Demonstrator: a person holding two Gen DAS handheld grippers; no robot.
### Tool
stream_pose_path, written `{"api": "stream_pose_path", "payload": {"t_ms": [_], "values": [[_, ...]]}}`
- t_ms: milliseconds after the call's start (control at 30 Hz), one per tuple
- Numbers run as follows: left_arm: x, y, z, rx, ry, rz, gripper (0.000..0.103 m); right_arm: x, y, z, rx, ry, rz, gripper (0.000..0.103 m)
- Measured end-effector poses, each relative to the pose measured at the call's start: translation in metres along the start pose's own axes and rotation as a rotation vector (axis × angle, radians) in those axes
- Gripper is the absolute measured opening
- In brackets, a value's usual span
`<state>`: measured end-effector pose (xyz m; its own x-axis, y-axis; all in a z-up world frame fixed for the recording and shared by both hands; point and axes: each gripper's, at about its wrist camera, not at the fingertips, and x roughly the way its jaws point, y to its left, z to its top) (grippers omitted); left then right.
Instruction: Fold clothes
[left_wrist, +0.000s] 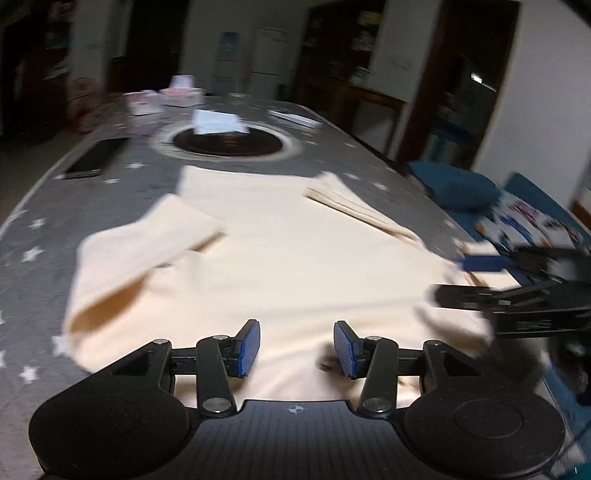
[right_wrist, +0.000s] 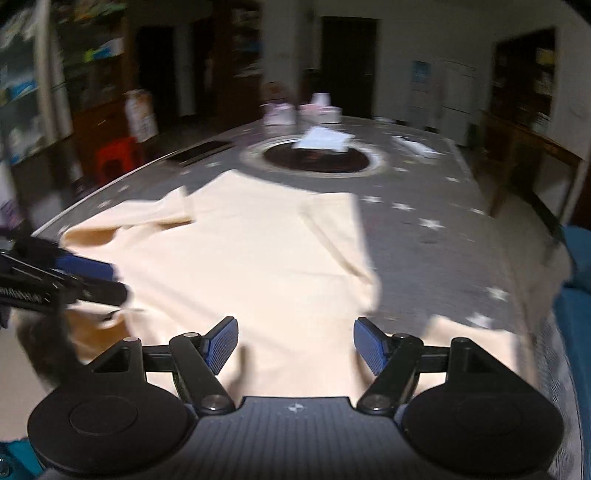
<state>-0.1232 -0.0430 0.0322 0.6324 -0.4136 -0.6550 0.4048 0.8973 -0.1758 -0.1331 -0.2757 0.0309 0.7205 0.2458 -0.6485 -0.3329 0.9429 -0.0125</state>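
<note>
Cream knit garment (left_wrist: 280, 258) (sleeves folded) under open claws.

You have the garment (left_wrist: 280, 258) spread flat on the table (left_wrist: 37, 258), its sleeves folded in over the body. Your left gripper (left_wrist: 296, 349) and right gripper (right_wrist: 294, 345) sit above its near edge, side by side. Beyond it lies a round inset (left_wrist: 225, 142), with what may be paper (left_wrist: 218, 122) on it.
</note>
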Motion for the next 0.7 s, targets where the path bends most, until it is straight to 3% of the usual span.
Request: {"api": "stream_pose_path", "payload": {"t_ms": [233,500,600,700], "values": [[-0.003,-0.015,-0.019,0.15,0.044,-0.058,0.046,0.011,0.04,-0.009,-0.143,0.063,0.112,0.071],[-0.021,0.0,-0.005,0.126,-0.005,-0.101,0.047,-0.008,0.043,-0.007,-0.193,0.058,0.157,0.071],[-0.016,0.006,0.013,0.06,-0.059,-0.077,0.047,-0.003,0.039,-0.001,-0.158,0.034,0.137,0.071],[0.002,0.005,0.022,0.024,-0.06,-0.059,0.047,0.01,0.039,0.001,-0.134,0.049,0.14,0.071]]}}
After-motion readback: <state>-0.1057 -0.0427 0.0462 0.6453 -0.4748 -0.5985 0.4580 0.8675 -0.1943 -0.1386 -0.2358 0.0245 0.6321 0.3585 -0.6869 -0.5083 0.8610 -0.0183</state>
